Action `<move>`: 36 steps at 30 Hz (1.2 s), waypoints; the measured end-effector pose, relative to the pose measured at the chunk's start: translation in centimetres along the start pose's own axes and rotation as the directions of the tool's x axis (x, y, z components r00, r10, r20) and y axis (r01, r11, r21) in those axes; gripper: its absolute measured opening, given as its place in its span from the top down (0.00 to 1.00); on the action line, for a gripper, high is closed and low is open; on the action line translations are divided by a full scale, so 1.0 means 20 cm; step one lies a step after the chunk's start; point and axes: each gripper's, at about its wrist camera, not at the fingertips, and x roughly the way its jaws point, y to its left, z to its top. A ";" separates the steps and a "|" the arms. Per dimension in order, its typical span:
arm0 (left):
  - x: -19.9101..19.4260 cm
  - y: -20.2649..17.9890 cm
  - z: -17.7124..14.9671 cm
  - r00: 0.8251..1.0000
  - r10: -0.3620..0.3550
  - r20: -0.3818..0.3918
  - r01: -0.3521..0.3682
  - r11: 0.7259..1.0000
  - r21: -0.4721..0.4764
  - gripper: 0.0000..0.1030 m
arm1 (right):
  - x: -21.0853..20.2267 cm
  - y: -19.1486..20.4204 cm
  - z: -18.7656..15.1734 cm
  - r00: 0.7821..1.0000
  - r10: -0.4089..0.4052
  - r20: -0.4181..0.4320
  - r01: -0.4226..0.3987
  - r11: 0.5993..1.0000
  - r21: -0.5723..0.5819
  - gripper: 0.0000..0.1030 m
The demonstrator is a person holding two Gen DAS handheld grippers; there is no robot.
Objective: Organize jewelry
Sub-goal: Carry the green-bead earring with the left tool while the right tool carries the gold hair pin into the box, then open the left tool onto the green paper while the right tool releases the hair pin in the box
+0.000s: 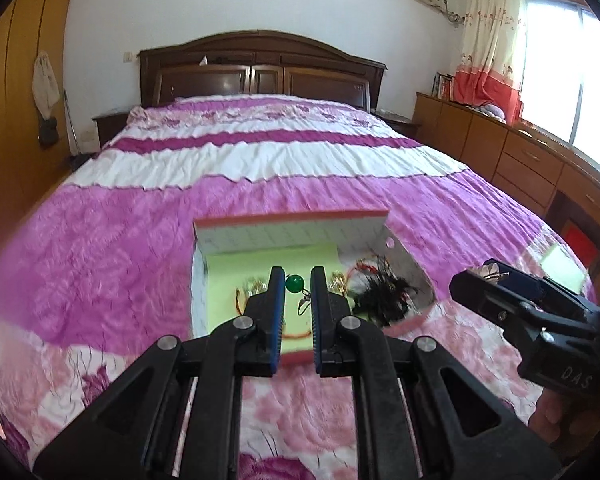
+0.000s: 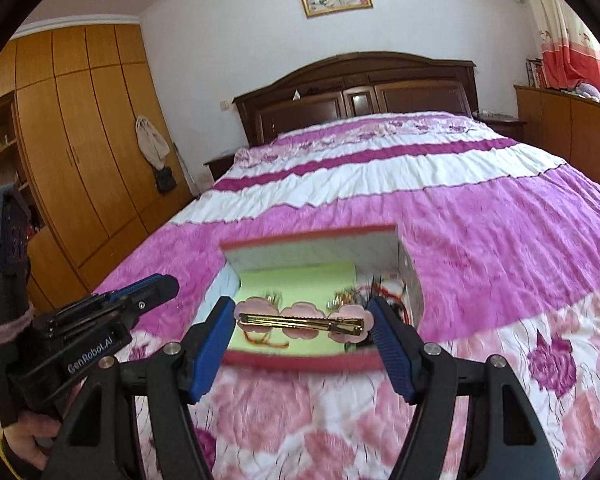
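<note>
Two tools (image 1: 296, 276) (image 2: 302, 322) crowd the box (image 1: 292, 220) on bedspread (image 1: 260, 184)

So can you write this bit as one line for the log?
left gripper: open, over white box | right gripper: shut on pink cloud-shaped hair clip | green bead inside the box

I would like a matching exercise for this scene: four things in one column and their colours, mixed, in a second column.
Things:
1. hair clip
2. bead
3. feathers
4. box lining

Colours:
A. black
B. pale green
C. pink with a gold bar
D. dark green

Pairs: 1-C, 2-D, 3-A, 4-B
</note>
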 end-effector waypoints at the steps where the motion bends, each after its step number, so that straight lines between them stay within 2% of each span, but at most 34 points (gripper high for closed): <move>1: 0.01 0.00 0.01 1.000 0.004 0.009 -0.004 1.000 0.003 0.96 | 0.02 -0.01 0.01 1.000 -0.002 0.013 0.002 1.000 0.004 0.32; 7: 0.11 0.01 0.05 0.997 0.054 0.049 -0.056 0.998 0.031 0.96 | 0.12 -0.05 0.08 0.998 -0.017 0.065 0.016 1.000 0.025 0.32; 12: 0.22 0.03 0.05 0.996 0.063 0.064 -0.064 0.998 0.020 0.96 | 0.21 -0.07 0.10 0.993 -0.038 0.109 0.037 0.999 0.012 0.32; 19: 0.41 0.09 -0.02 0.989 0.115 0.095 -0.114 0.993 -0.020 0.96 | 0.40 -0.14 0.09 0.983 -0.087 0.164 0.084 0.996 0.027 0.32; 22: 0.49 0.11 -0.05 0.991 0.124 0.055 -0.122 0.992 -0.029 0.96 | 0.48 -0.16 0.07 0.983 -0.110 0.148 0.109 0.994 0.013 0.32; 26: 0.59 0.15 -0.10 0.991 0.131 -0.038 -0.133 0.990 -0.052 0.96 | 0.59 -0.16 0.04 0.987 -0.128 0.094 0.128 0.992 0.001 0.32; 31: 0.70 0.18 -0.16 0.981 0.118 -0.153 -0.132 0.988 -0.078 0.96 | 0.73 -0.17 -0.01 0.987 -0.162 -0.012 0.162 0.986 -0.029 0.32; 36: 0.74 0.19 -0.20 0.973 0.108 -0.206 -0.130 0.987 -0.098 0.96 | 0.81 -0.18 -0.06 0.982 -0.174 -0.079 0.172 0.985 -0.032 0.32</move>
